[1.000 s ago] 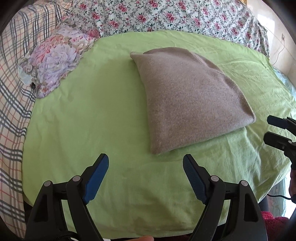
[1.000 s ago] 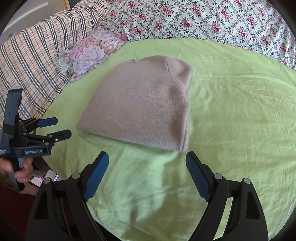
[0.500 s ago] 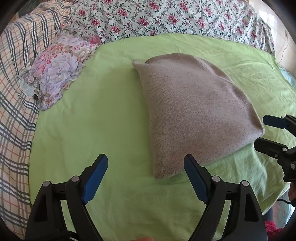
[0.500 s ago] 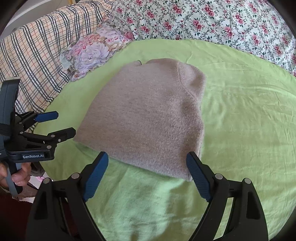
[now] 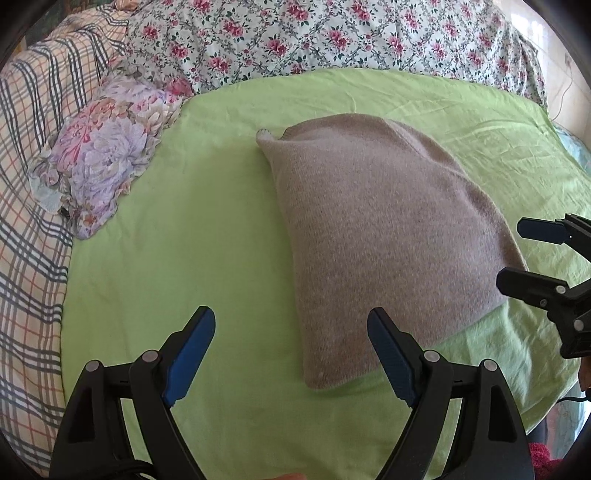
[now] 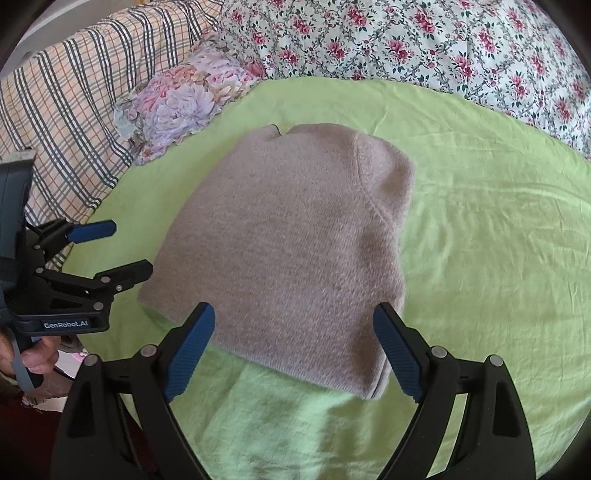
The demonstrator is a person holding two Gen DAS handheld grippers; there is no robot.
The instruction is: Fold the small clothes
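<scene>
A folded grey-brown knitted garment (image 5: 384,229) lies flat on the green sheet (image 5: 192,236). My left gripper (image 5: 291,325) hovers open over the garment's near left corner, nothing between its blue pads. In the right wrist view the same garment (image 6: 295,251) fills the middle, and my right gripper (image 6: 293,321) hangs open above its near edge, touching nothing. Each gripper shows in the other's view: the right gripper (image 5: 517,254) at the garment's right corner, the left gripper (image 6: 122,247) at its left corner, both with jaws apart.
A floral cushion (image 5: 107,155) lies at the sheet's far left. A flowered cover (image 5: 332,33) runs along the back and a plaid cloth (image 5: 29,206) down the left side. The sheet's near edge drops off below the grippers. A hand (image 6: 33,358) holds the left gripper.
Both grippers have moved forward toward the garment, which now looms larger and reaches between their fingers in view. Jaws stayed apart; the garment has not shifted.
</scene>
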